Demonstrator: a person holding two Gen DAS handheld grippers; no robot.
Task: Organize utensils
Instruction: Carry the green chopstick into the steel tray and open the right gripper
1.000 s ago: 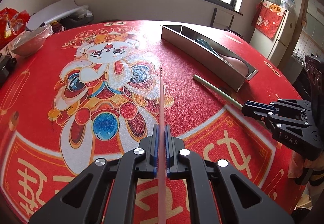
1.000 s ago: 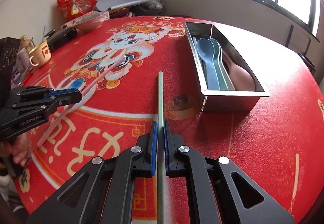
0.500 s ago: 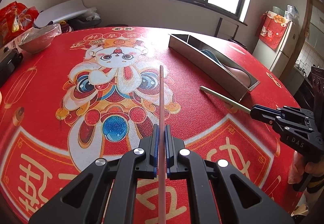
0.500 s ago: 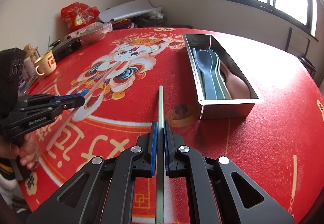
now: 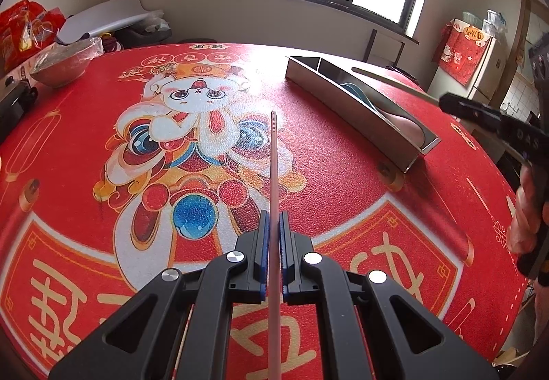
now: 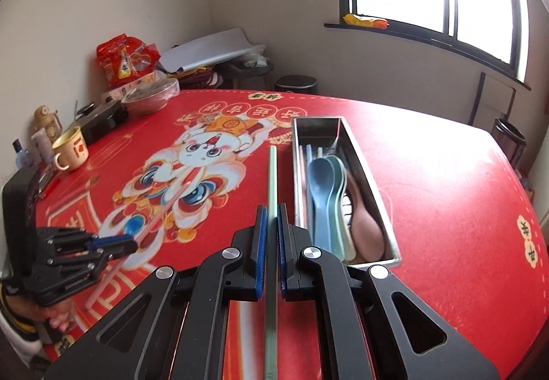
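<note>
Left gripper point(image 5: 273, 232): jaws clamped on a pink chopstick point(image 5: 273, 170), which runs straight ahead from between the blue pads, its ribbed tip over the cartoon print.
Right gripper point(image 6: 270, 229): jaws clamped on a green chopstick point(image 6: 271, 181), which points forward alongside the left wall of the tray, lifted off the cloth.
Tray point(image 6: 360, 170): long steel box on the red cloth, just right of the green chopstick; it holds a blue spoon point(image 6: 320, 187), a green one nested against it, a pink spoon point(image 6: 367, 225) at the near end, and chopstick ends toward the far end.
From the left view: the right gripper point(image 5: 446, 103) is at the right edge, its chopstick slanting above the tray point(image 5: 346, 108).
Cloth point(image 5: 343, 201): red round table cover with a cartoon figure.
Table edge, far left: mug point(image 6: 70, 148), covered bowl point(image 6: 151, 98), red snack bag point(image 6: 125, 62).
Hands: the hand on the left gripper point(image 6: 58, 314) shows low at the left edge.
</note>
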